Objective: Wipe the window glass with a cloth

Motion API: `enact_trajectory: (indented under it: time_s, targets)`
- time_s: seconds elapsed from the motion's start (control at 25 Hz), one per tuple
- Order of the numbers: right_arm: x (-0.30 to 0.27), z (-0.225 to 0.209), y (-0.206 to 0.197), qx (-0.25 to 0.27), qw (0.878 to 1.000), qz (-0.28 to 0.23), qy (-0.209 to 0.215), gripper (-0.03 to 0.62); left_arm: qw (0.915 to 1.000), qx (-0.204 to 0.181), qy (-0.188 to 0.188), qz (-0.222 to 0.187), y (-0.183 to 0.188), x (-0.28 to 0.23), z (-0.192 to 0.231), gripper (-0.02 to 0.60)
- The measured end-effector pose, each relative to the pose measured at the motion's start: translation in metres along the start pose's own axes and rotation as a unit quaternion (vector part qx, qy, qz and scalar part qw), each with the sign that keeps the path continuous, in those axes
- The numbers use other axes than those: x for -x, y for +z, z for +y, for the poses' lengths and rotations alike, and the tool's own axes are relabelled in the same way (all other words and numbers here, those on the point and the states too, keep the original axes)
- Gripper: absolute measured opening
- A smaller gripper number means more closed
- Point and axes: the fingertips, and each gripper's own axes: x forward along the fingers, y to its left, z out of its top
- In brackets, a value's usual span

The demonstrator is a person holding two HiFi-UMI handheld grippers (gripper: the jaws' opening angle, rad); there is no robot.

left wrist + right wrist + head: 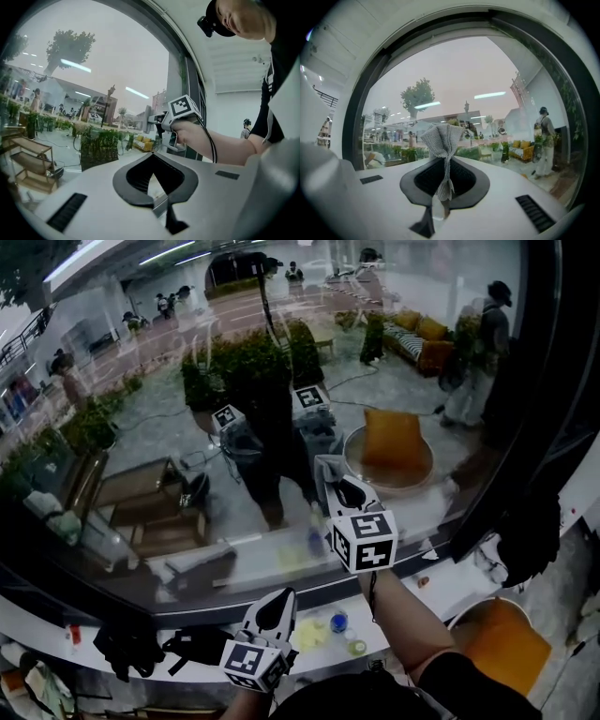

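Observation:
The window glass [141, 427] fills most of the head view and shows a courtyard plus my own reflection. A grey knitted cloth [442, 138] sticks out bunched from my right gripper [446, 160], which is shut on it. In the head view that right gripper [335, 480] is raised, and the cloth [327, 468] is at or very close to the glass. My left gripper [280, 604] hangs lower, near the sill, away from the glass. Its jaws are shut with nothing between them [152, 158]. The right gripper [174, 118] also shows in the left gripper view, beside the pane [93, 56].
A white sill [412, 601] runs below the glass with small bottles and lids [338, 621] and a dark bundle [131, 645] on it. A black window frame [558, 381] stands at the right. An orange seat [497, 641] is at lower right. Outside, a person [480, 352] walks past.

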Motion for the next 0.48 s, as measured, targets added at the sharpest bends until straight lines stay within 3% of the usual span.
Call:
enact_trajectory:
  time_s: [0.48]
  targets:
    - [0.033,-0.117,-0.001,-0.023,0.998,-0.005,-0.054,0.044,0.9992,-0.008,-0.028,0.029,0.004,-0.051,-0.057,0.008]
